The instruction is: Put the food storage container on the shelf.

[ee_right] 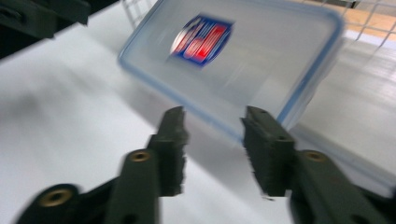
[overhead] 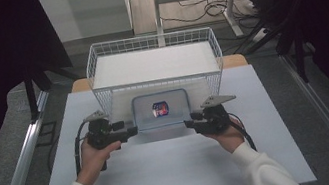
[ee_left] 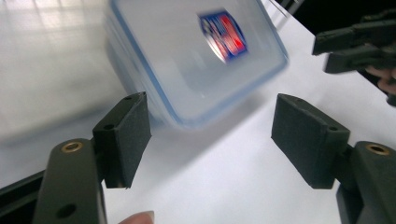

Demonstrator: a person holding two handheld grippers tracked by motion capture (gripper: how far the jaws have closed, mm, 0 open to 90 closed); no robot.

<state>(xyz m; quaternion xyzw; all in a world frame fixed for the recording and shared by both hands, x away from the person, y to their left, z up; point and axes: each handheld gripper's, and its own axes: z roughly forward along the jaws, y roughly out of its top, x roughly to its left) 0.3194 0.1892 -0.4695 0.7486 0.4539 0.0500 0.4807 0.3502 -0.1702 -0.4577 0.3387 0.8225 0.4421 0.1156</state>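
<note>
black left tool gapes empty beside box.

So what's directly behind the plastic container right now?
The white wire basket stands just behind the plastic container, on the table. Its floor looks bare and white; the container's contents are hidden by its lid.

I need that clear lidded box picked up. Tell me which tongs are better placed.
Probably right. The right tongs point at the near edge of the clear box, open with nothing between them. The left tongs are open too, but the box lies off to one side of their gap.
</note>
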